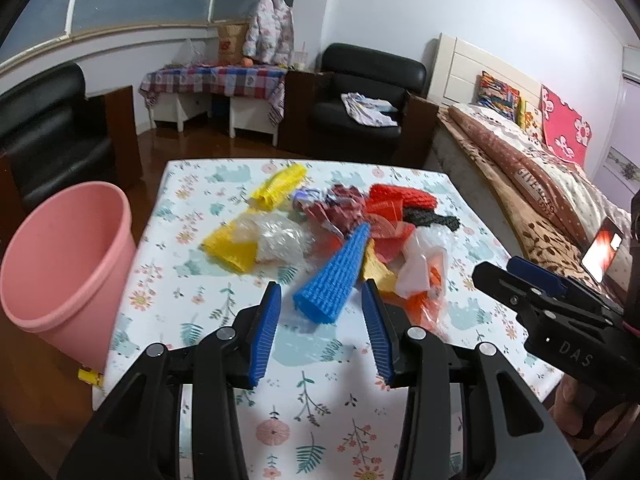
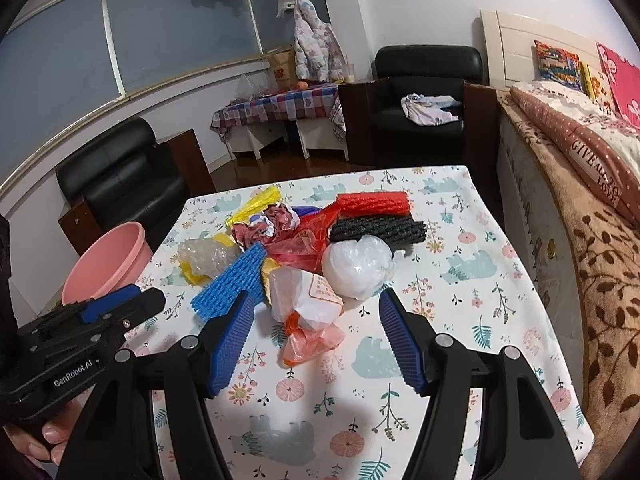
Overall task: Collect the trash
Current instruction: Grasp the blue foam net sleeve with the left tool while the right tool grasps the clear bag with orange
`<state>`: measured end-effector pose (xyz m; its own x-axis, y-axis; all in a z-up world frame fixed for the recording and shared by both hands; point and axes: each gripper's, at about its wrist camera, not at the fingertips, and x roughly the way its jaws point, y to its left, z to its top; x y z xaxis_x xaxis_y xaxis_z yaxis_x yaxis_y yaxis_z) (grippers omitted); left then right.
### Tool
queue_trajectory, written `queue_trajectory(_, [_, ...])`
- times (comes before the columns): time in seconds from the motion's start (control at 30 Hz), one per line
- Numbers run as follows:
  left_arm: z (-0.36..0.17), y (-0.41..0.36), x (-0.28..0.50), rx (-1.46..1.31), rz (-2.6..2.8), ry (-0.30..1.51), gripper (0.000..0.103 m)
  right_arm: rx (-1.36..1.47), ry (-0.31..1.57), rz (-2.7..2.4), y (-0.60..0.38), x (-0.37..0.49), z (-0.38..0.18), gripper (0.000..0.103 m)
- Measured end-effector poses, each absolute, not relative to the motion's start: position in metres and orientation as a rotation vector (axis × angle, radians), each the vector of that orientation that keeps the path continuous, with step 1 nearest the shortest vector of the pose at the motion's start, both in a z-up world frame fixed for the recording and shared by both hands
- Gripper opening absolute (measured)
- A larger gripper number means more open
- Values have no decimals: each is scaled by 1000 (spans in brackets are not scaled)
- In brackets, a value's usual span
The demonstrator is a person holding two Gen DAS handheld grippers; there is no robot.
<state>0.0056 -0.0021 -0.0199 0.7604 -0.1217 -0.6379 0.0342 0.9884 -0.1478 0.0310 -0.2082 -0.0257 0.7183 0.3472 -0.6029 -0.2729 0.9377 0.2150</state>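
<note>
Both grippers hang over the table (image 1: 168, 280), jaws apart, holding nothing. The left gripper (image 1: 320, 292) lines up on the blue foam net (image 1: 336, 272) at frame centre; the right gripper (image 2: 316, 300) faces the white bag (image 2: 312, 296). It all looks light, soft, crushable; pinch the net's near end. The bin (image 1: 60, 264) waits at left.

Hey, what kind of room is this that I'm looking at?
Most likely a bedroom at home, doubling as a sitting room: a made bed with pillows, black armchairs, and a jacket hanging by the window.
</note>
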Motion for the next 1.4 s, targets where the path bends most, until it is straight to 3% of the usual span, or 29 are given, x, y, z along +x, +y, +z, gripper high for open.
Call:
queue_trajectory(0.63, [-68, -2, 59, -134, -134, 867, 42, 143, 802, 388, -209, 55, -55, 65])
queue_trajectory(0.83, [-73, -1, 61, -152, -161, 872, 7, 158, 832, 400, -208, 61, -62, 65])
queue_trajectory(1.1, [-69, -3, 50, -161, -196, 842, 3, 151, 834, 420, -198, 73, -62, 63])
queue_trajectory(1.23, [-62, -6, 43, -154, -212, 823, 3, 146, 847, 419, -191, 80, -64, 53])
queue_trajectory(1.4, [-53, -6, 36, -157, -230, 792, 3, 158, 885, 423, -193, 84, -70, 29])
